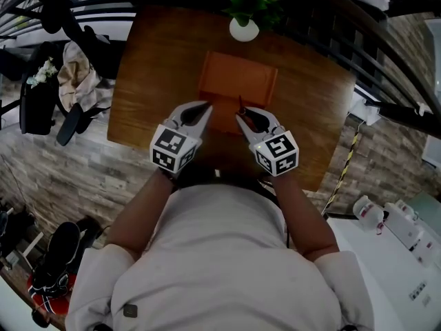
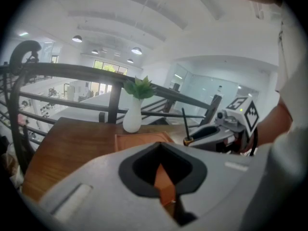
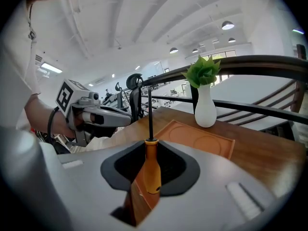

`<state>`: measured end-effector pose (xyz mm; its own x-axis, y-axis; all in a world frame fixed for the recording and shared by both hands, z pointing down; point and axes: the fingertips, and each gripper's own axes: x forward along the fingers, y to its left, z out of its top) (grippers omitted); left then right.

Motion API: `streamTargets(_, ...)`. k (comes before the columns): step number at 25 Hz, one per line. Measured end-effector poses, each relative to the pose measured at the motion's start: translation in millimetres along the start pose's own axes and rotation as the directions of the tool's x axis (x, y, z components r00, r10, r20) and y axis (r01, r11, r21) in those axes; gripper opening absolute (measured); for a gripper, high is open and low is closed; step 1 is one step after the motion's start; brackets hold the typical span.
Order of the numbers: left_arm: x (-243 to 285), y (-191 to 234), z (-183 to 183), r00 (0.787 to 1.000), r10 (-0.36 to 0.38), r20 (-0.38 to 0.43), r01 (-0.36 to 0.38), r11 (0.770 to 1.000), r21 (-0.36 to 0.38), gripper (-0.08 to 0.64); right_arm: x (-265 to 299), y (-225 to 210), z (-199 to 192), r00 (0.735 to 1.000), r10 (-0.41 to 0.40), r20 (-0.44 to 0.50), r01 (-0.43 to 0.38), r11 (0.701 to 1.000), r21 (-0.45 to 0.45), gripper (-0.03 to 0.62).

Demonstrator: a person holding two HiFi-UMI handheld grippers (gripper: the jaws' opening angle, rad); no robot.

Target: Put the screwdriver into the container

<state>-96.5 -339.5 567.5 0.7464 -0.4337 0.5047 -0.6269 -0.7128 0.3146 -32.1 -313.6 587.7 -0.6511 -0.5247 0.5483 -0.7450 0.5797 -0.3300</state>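
Right gripper view: your right gripper [image 3: 150, 177] has its jaws clamped on the orange handle of the screwdriver [image 3: 152, 162]. The tool's long axis stands nearly upright, with the dark shaft rising above the jaws and the tip uppermost. The container [image 3: 204, 142], a shallow orange tray with round recesses, lies flat on the wooden desk [image 3: 269, 162]. It is ahead of the jaws and lower, slightly to their right in this view. A white vase [image 3: 205, 107] of green leaves stands beyond it.

In the head view the tray sits straight ahead of both hands, and the jaw tips overlap its near part. The screwdriver is held there in the air, not yet inside. Your left gripper [image 1: 204, 107] is alongside, jaws closed together on nothing; only the tray shows through the slit between them.

The right hand carries the tool, so the move is its alone. Judged from here, the upright shaft needs tipping forward to lie along the tray floor.
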Motion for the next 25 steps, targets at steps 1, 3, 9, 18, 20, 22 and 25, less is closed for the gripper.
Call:
streamTargets(1,2,0,-4,1.0,0.0,-0.007,0.0,1.0,-0.002,0.002,2,-1,-3,1.0,-0.001,-0.009,0.0,1.0,-0.009,0.084)
streamTargets(3,5,1,-12,1.0,-0.003,-0.024,0.003,1.0,-0.004,0.002,6,0,-10,1.0,0.001,-0.029,-0.002,1.0,-0.03,0.084)
streamTargets(9,13,10,-40,0.997,0.0,-0.081,-0.001,1.0,-0.015,0.002,23,0,-36,0.995,0.014,-0.102,-0.02,0.998,-0.055,0.086)
streamTargets(18,18,16,-66,0.991,-0.017,-0.13,0.014,1.0,-0.024,0.002,45,-9,-71,0.978,-0.001,-0.21,-0.017,0.996,-0.087,0.084)
streamTargets(20,18,19,-68,0.991,-0.015,-0.133,0.012,1.0,-0.024,0.002,50,-9,-77,0.973,-0.005,-0.232,-0.018,0.995,-0.095,0.086)
streamTargets(22,19,23,-70,0.991,-0.012,-0.137,0.01,1.0,-0.022,0.002,55,-10,-81,0.968,-0.011,-0.249,-0.015,0.995,-0.102,0.086)
streamTargets(25,20,26,-75,0.989,-0.014,-0.146,0.011,1.0,-0.024,0.002,61,-12,-88,0.962,-0.023,-0.271,-0.008,0.994,-0.113,0.084)
